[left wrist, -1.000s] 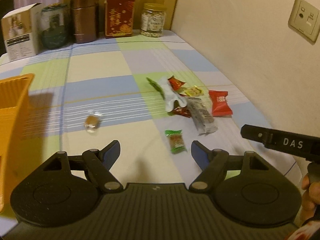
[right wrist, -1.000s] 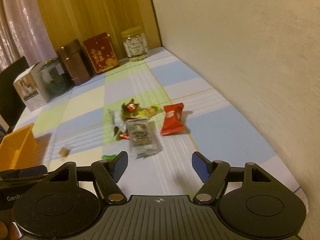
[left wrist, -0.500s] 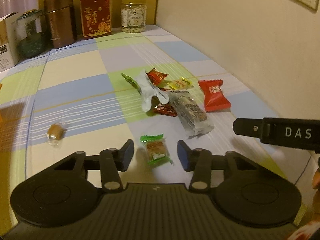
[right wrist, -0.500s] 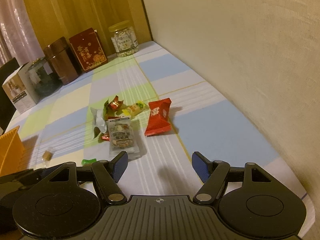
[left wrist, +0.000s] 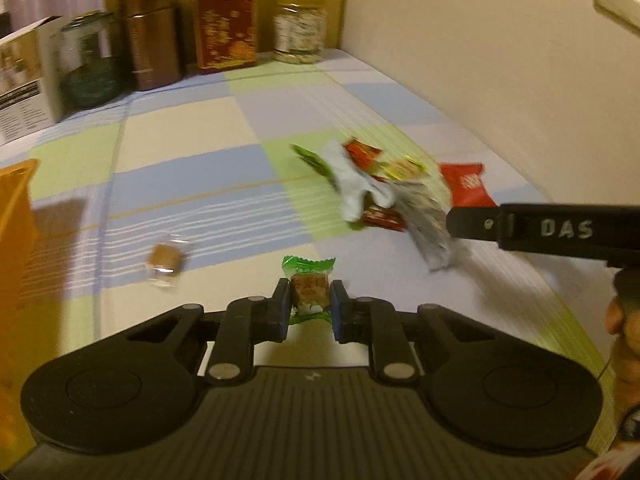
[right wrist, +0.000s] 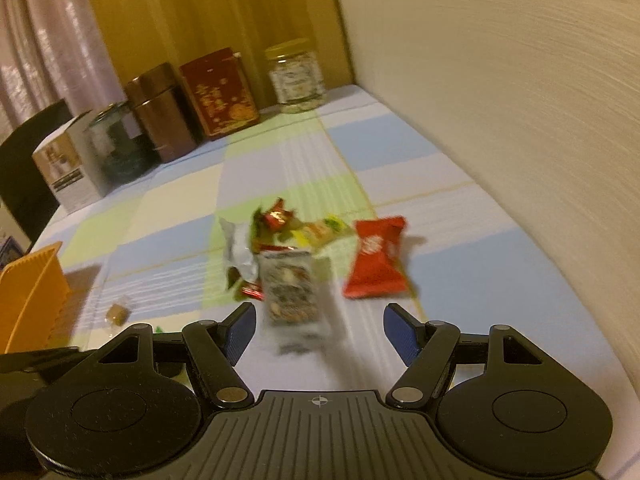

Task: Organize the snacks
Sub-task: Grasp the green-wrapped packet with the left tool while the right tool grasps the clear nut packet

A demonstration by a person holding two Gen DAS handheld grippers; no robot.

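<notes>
While the left gripper point(left wrist: 309, 307) points down at a desk point(left wrist: 192, 160) covered in a pastel checked cloth, its black fingers point(left wrist: 276, 312) have just been closing and now press both sides of a small green-wrapped candy point(left wrist: 309, 292) with a brown centre, which lies on the cloth between them. Just to its left lies a brown sweet in clear wrapping point(left wrist: 165, 259). Farther ahead sits a loose heap of snacks: a white crumpled wrapper point(left wrist: 352, 184), a long clear packet of mixed nuts point(right wrist: 290, 290), small red and yellow sweets point(right wrist: 320, 232), and a red foil pouch point(right wrist: 376, 258) at the right, near the wall. The right gripper point(right wrist: 319, 330) hangs with its blue-padded fingers point(right wrist: 242, 330) spread apart and holding nothing, the nut packet lying between and just beyond them. An orange plastic basket point(right wrist: 34, 292) stands at the left edge. Along the back stand a white carton point(left wrist: 28, 80), a dark glass jar point(left wrist: 86, 66), a copper tin point(left wrist: 150, 34), a red box point(left wrist: 226, 24) and a clear yellow-lidded jar point(left wrist: 299, 28).
</notes>
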